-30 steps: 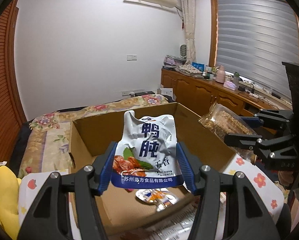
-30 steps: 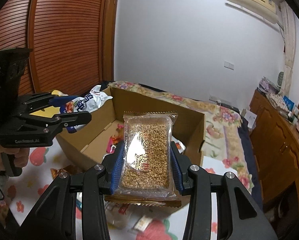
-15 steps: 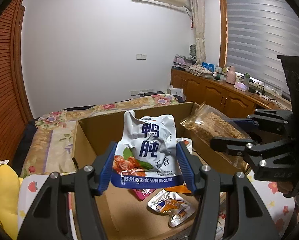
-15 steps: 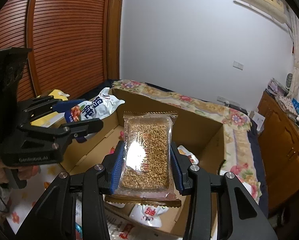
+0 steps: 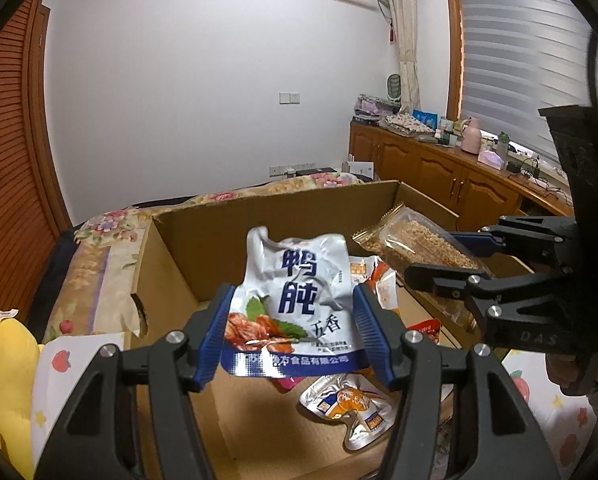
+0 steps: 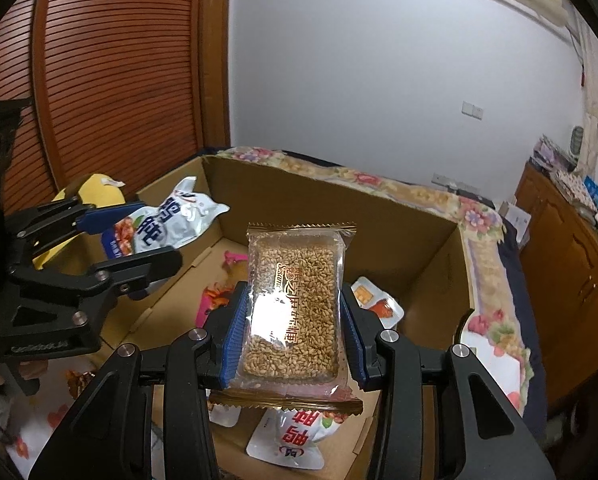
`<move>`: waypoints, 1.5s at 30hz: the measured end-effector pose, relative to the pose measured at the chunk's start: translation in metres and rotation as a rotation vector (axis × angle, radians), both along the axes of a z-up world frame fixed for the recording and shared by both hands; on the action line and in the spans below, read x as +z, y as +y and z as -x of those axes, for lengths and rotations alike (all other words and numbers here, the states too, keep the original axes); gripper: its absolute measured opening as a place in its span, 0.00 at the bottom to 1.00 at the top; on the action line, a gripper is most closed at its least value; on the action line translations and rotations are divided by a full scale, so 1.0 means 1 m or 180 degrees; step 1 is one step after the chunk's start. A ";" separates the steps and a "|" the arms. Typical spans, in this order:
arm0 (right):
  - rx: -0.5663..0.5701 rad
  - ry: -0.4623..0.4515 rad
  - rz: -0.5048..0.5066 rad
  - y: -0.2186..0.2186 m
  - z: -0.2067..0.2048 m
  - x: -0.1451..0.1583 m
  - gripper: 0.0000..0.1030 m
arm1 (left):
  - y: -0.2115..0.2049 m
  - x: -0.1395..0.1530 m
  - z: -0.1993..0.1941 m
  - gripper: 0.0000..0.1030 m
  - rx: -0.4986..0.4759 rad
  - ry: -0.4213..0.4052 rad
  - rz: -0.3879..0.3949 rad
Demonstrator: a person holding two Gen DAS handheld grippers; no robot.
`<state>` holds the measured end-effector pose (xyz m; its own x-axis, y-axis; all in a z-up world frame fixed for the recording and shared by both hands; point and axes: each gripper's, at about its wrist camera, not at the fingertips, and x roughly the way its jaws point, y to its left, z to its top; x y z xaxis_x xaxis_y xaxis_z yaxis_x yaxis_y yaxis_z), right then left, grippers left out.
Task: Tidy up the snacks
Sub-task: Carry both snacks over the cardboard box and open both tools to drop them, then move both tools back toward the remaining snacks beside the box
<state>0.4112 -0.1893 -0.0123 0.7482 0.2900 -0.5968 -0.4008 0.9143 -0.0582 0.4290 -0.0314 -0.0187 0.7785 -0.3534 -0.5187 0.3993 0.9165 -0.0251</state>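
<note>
My left gripper [image 5: 295,334] is shut on a white and blue snack pouch [image 5: 295,300] with large Chinese characters, held upright over the open cardboard box [image 5: 259,220]. My right gripper [image 6: 293,330] is shut on a clear pack of sesame brittle [image 6: 293,300], also above the box [image 6: 379,216]. In the left wrist view the sesame pack [image 5: 415,244] hangs at the right over the box. From the right wrist camera the white pouch [image 6: 167,224] shows at the left, over the box's left wall.
Several snack packets lie on the box floor, among them a silver and orange one [image 5: 351,408] and a white pouch [image 6: 295,436]. A yellow plush [image 5: 3,364] sits left of the box. A flowered bed [image 6: 483,232] lies behind, wooden cabinets [image 5: 439,172] to the right.
Both grippers have moved forward and down over the box with their packs still held. More of the box floor and its packets is in sight.
</note>
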 end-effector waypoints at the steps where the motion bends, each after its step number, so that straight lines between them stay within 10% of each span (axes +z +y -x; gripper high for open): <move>1: -0.0010 0.0023 -0.0010 -0.001 -0.002 -0.001 0.42 | 0.000 -0.001 0.000 0.57 0.0011 0.0012 -0.0021; 23: -0.0057 0.0269 -0.0049 -0.003 -0.005 -0.023 0.48 | 0.004 -0.008 0.004 0.66 0.0103 0.0109 -0.0128; 27: -0.0065 0.0250 -0.0074 -0.005 0.003 -0.017 0.63 | 0.007 0.001 0.014 0.72 0.0126 0.0069 -0.0136; 45: -0.0063 -0.0004 -0.0254 -0.012 0.115 0.028 0.63 | 0.045 0.021 0.108 0.87 0.0211 -0.0198 -0.0068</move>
